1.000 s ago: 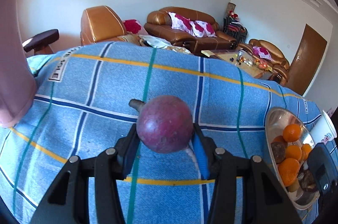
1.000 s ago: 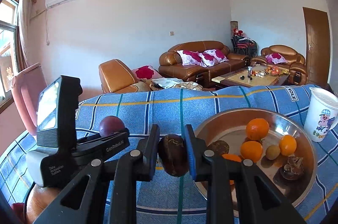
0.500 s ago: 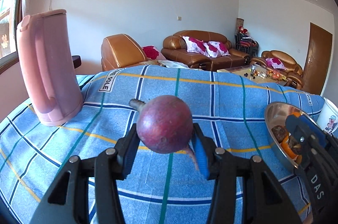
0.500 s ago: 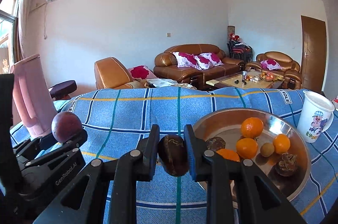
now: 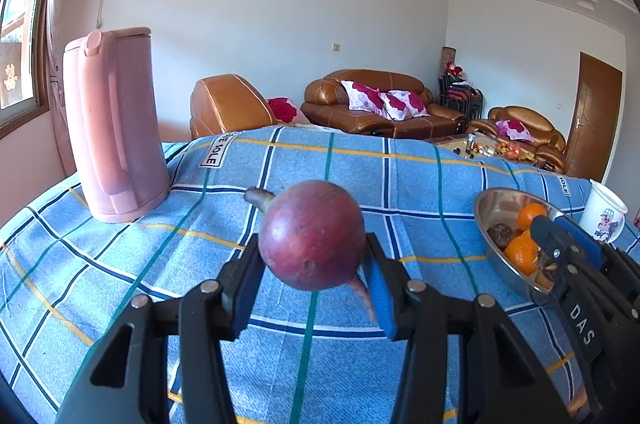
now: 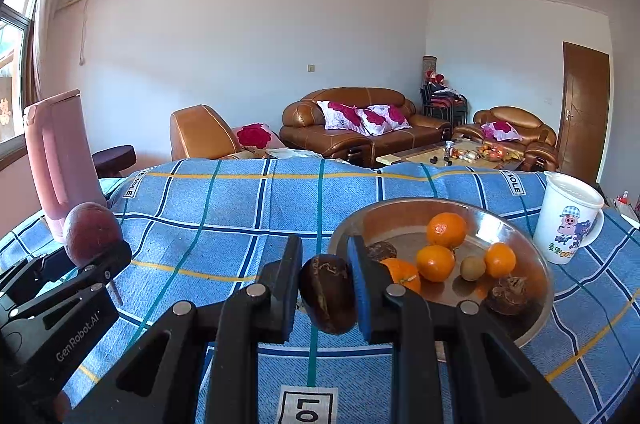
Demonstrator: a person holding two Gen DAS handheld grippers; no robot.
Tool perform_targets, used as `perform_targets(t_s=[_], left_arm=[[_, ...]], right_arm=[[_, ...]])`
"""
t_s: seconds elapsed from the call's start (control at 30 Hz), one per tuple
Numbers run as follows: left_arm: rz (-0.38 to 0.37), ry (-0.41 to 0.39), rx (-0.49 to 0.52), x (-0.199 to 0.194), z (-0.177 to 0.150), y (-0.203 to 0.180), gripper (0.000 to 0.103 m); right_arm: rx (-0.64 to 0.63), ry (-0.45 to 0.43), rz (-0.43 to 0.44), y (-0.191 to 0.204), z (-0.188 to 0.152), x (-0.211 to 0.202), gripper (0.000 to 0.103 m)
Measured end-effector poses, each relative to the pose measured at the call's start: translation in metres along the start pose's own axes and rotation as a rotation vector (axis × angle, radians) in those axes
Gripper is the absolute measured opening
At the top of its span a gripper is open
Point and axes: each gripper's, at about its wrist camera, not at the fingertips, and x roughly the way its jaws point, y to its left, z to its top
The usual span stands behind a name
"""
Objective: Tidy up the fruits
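My left gripper (image 5: 311,266) is shut on a round purple passion fruit (image 5: 310,234) with a short stem, held above the blue checked cloth. From the right wrist view that same fruit (image 6: 93,233) shows at the far left in the left gripper (image 6: 100,256). My right gripper (image 6: 325,280) is shut on a dark brown wrinkled fruit (image 6: 329,298), just left of a steel bowl (image 6: 536,244). The bowl holds several oranges (image 6: 446,230), a small kiwi (image 6: 472,268) and dark wrinkled fruits (image 6: 509,295). In the left wrist view the bowl (image 5: 490,208) lies at the right, partly behind the right gripper (image 5: 568,244).
A tall pink jug (image 5: 114,128) stands on the cloth at the left. A white mug with a cartoon print (image 6: 570,218) sits right of the bowl. Beyond the table's far edge are brown leather sofas (image 6: 356,122) and a coffee table.
The left gripper has swung left and tilted up with its fruit, so the pink jug now shows whole. The right gripper shifted slightly; the left gripper sits further left in its view.
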Motion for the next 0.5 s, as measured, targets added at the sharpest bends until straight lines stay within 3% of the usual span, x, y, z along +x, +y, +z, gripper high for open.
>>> perform_targets(t_s=[0.5], left_arm=[[-0.008, -0.016, 0.039, -0.015, -0.008, -0.015, 0.05]], right_arm=[[-0.008, -0.003, -0.019, -0.012, -0.003, -0.011, 0.022]])
